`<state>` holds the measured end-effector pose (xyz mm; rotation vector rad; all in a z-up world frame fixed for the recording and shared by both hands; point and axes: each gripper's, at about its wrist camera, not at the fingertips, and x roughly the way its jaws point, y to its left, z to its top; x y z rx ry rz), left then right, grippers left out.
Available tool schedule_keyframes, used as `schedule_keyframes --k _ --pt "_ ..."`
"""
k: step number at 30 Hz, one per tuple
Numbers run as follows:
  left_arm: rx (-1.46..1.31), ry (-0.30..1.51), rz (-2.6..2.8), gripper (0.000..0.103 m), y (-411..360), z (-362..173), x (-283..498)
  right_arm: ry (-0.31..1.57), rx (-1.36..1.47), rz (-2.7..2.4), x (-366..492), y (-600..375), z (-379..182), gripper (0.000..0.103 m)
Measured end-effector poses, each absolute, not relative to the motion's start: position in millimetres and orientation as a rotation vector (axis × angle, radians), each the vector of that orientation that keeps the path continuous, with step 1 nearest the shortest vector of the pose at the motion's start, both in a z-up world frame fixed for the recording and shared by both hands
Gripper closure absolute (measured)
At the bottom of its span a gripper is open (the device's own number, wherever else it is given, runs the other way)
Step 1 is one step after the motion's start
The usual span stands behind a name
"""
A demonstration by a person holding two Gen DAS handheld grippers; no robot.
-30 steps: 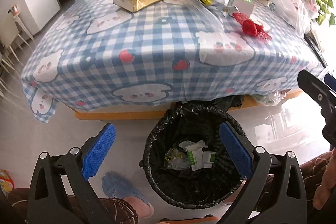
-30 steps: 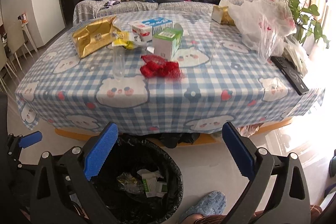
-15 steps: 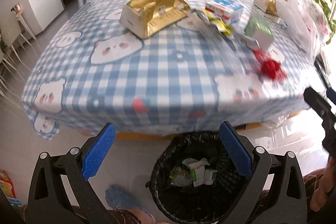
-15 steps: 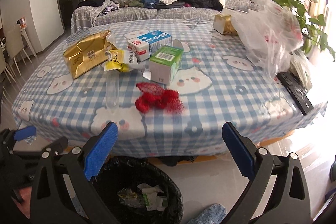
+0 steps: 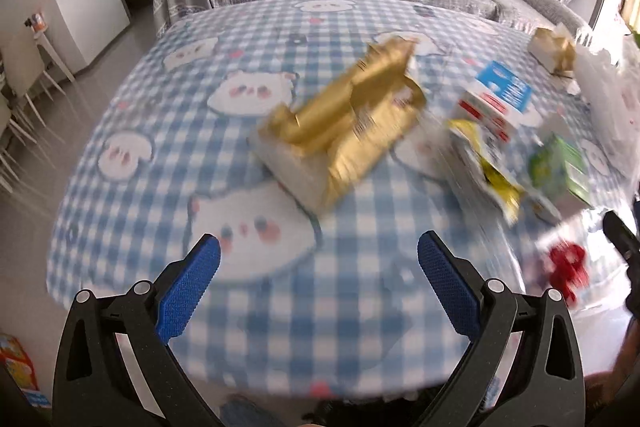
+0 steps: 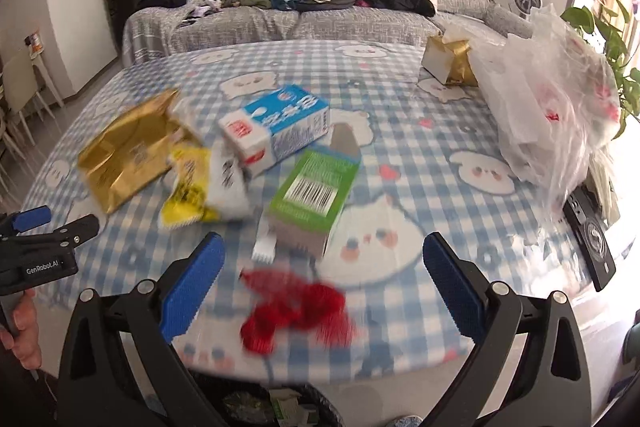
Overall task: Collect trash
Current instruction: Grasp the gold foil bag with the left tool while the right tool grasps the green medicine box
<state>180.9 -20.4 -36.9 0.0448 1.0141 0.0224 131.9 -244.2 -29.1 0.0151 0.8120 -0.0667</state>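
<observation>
Trash lies on a blue checked tablecloth. A gold tissue pack sits ahead of my open left gripper, which holds nothing above the table's near edge. In the right wrist view a red net lies just between my open right gripper fingers, with a green carton, a blue-white milk carton and a yellow wrapper beyond. The black bin shows below the table edge.
A clear plastic bag, a second gold tissue box and a black remote sit at the table's right. A grey sofa with clothes stands behind. White chairs stand at the left.
Both grippers have risen and moved forward from over the bin toward the tabletop. The bin has dropped to the bottom edge of the views. Both stay open.
</observation>
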Motion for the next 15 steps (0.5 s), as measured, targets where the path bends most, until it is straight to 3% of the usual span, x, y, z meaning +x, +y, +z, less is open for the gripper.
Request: schedule_keyframes --k 15 --pt "0.023 1.035 -0.023 0.007 -14.4 -51.7 257.6 0.897 0.105 -0.072 191.7 -251.1 -60.5 0.018"
